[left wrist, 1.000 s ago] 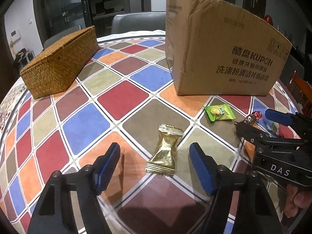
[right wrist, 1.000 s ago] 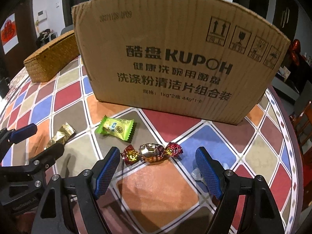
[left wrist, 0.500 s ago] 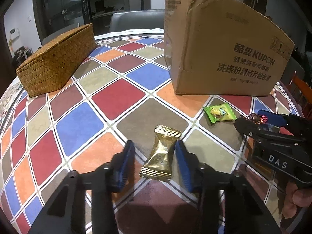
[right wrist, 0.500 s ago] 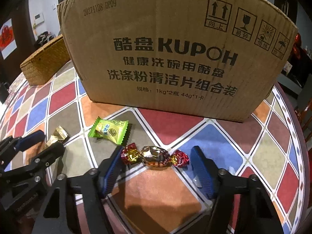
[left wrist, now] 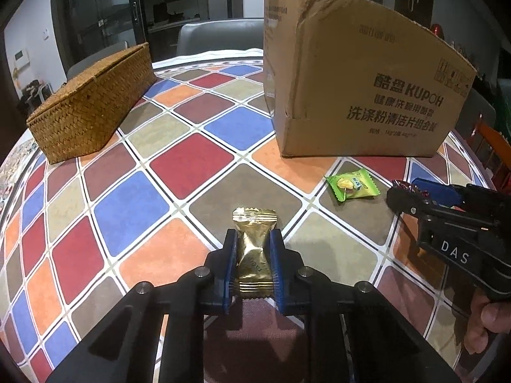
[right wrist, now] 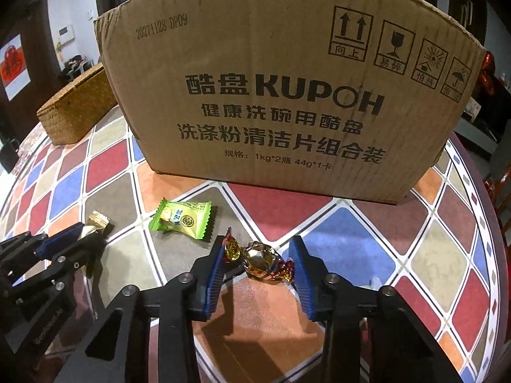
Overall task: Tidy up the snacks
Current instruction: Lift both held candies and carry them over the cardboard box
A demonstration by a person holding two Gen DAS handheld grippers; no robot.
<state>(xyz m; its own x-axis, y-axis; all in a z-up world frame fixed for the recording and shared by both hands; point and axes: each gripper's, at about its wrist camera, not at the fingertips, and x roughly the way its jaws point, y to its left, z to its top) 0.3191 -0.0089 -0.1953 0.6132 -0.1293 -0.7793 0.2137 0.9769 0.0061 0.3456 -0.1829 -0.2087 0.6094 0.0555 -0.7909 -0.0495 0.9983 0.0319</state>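
Both my tongs have drawn in since a second ago, when they stood wide on either side of their sweets. My left tongs (left wrist: 253, 255) are now clenched on the gold snack packet (left wrist: 254, 249), blue pads pressed against both its sides, and it lies on the worktop (left wrist: 127, 204) nearest me on the left. My right tongs (right wrist: 258, 263) are closing around the twist-wrapped candy (right wrist: 260, 260); its crinkled ends meet the pads, but I cannot tell whether they grip it firmly yet. A bit of my right hand (left wrist: 491, 319) shows under the tongs' handle. Just beyond, between the two tongs, the green snack packet (right wrist: 182, 220) lies flat on the chequered cloth, apart from both. Farther back on the right, the cardboard box (right wrist: 281, 89) stands upright with its printed side toward me. At the far left the woven basket (left wrist: 92, 108) rests with its lid on, well apart from the box.
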